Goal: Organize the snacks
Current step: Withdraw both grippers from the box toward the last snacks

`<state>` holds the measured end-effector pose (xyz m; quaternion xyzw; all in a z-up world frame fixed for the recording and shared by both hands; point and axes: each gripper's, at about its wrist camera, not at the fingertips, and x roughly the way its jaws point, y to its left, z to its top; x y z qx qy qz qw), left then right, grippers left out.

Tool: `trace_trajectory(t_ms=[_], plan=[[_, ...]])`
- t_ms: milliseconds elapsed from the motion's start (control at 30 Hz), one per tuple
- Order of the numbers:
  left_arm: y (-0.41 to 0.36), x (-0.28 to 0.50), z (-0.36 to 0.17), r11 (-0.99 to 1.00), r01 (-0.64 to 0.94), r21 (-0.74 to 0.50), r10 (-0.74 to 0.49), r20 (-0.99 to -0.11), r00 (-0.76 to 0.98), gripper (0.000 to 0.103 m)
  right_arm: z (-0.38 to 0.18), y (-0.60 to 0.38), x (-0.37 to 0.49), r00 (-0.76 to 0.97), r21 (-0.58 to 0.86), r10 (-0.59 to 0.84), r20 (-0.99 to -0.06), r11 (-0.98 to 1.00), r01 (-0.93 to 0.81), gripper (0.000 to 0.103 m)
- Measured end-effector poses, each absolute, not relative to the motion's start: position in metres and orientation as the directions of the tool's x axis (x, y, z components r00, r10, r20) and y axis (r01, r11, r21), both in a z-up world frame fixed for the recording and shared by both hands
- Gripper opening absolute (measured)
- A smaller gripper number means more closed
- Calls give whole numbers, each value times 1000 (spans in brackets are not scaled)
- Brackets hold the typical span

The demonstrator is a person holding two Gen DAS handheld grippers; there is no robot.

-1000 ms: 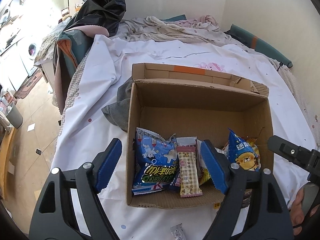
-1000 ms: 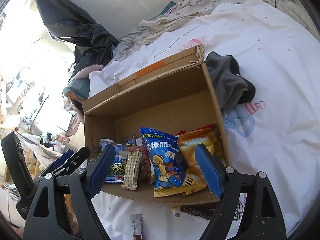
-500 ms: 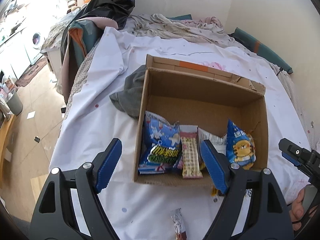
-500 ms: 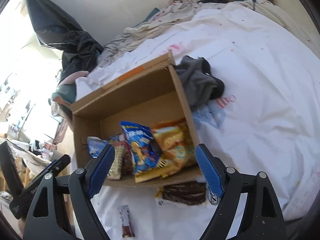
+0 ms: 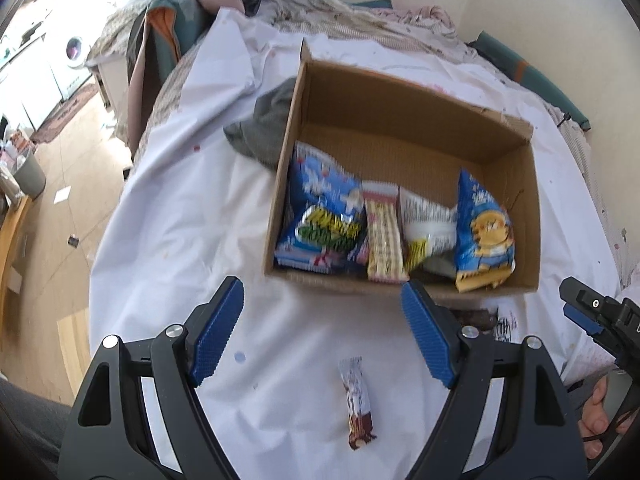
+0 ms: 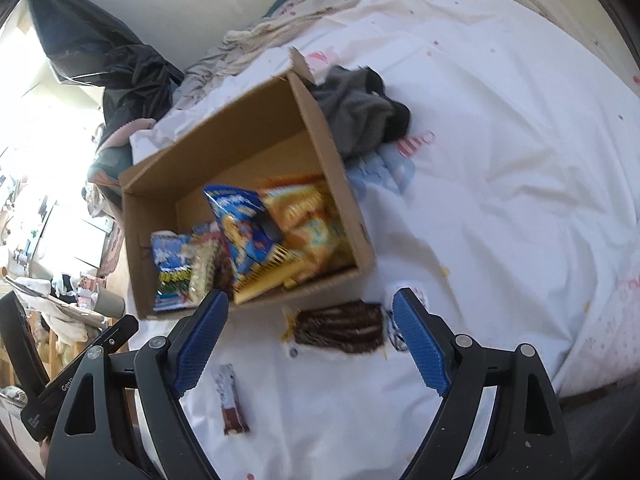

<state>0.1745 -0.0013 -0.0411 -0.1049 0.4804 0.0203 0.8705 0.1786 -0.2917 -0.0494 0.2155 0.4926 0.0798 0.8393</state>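
Note:
An open cardboard box (image 5: pixel 400 100) sits on a white bed sheet and holds several snack packets, among them a blue packet (image 5: pixel 320 216) and a blue bear packet (image 5: pixel 484 228). The box also shows in the right wrist view (image 6: pixel 328 152). A small snack bar (image 5: pixel 356 404) lies on the sheet in front of the box, also seen in the right wrist view (image 6: pixel 232 400). A dark chocolate biscuit pack (image 6: pixel 340 326) lies just before the box. My left gripper (image 5: pixel 322 328) is open and empty above the bar. My right gripper (image 6: pixel 310 336) is open and empty above the biscuit pack.
A grey cloth (image 5: pixel 264 124) lies by the box's far left corner, also seen in the right wrist view (image 6: pixel 360 108). Rumpled bedding (image 5: pixel 360 20) and a wall lie behind. The bed edge drops to the floor (image 5: pixel 48 200) on the left.
Both grippers have pulled back and up from the box. The snack bar and the biscuit pack on the sheet have come into fuller view. Both stay open.

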Motion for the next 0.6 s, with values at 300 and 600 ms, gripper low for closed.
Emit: trace_trajectory(t_ms=[300,600], plan=[[-36,166,-94,983,-90,-160,-119,-929,350,76,-80,-326,175,412,454,339,-846,863,221,87],[-57,161,-146,991,-35,-125,-119,-983,140,11,-111,-325,186,295,417,336,-894,866,277,87]])
